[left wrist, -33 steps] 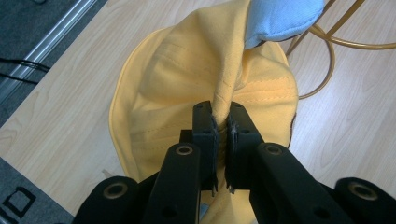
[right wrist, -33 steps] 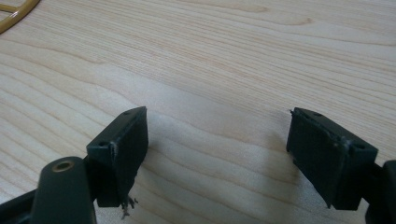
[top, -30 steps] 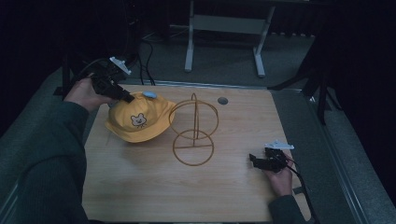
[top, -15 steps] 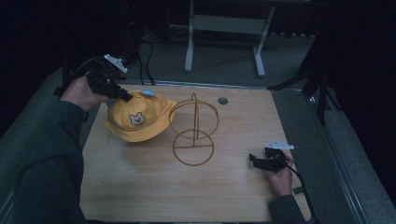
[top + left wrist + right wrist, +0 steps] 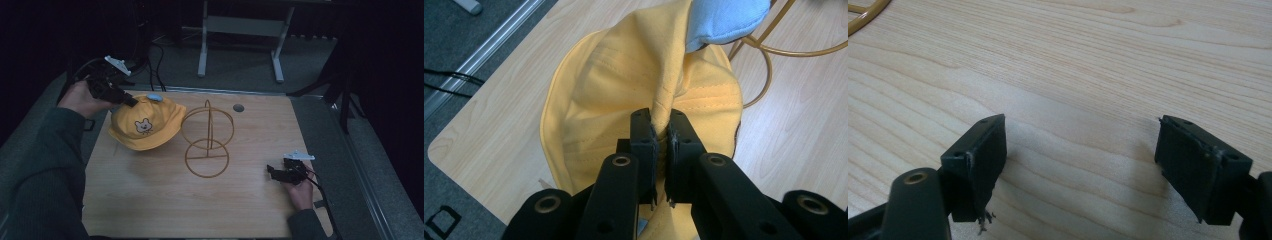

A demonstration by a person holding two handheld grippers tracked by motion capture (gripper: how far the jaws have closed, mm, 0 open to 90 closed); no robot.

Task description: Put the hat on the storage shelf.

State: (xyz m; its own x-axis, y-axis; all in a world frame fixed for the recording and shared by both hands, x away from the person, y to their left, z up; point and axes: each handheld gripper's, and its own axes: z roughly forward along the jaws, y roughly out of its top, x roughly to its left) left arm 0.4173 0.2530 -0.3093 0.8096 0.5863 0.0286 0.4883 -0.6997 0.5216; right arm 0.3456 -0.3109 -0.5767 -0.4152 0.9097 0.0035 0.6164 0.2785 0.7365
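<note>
Wooden worktop [image 5: 150,200] is occupying the middle of the high view, carrying every item in play. Yellow child's hat [image 5: 145,122], marked with a small bear face, is sitting at the upper left of that frame, its brim just beside the gold wire stand [image 5: 207,142] at the centre; whether the two are touching cannot be told. A pale blue patch [image 5: 729,20] is showing on the hat near the upper right of the left gripper view.

Left gripper [image 5: 131,101] is reaching in from the upper left of the high view, and its jaws are clamped on a raised fold of the hat's yellow fabric, as the left gripper view is showing. Right gripper [image 5: 272,171] is resting on the worktop at the lower right, jaws wide apart over bare wood with nothing between them.

Judging from this layout, the step in hand is lifting the hat by its pinched fabric. The next move is probably calling for raising the hat clear of the worktop and carrying it toward the stand's upper ring, with the fold staying firmly gripped.
</note>
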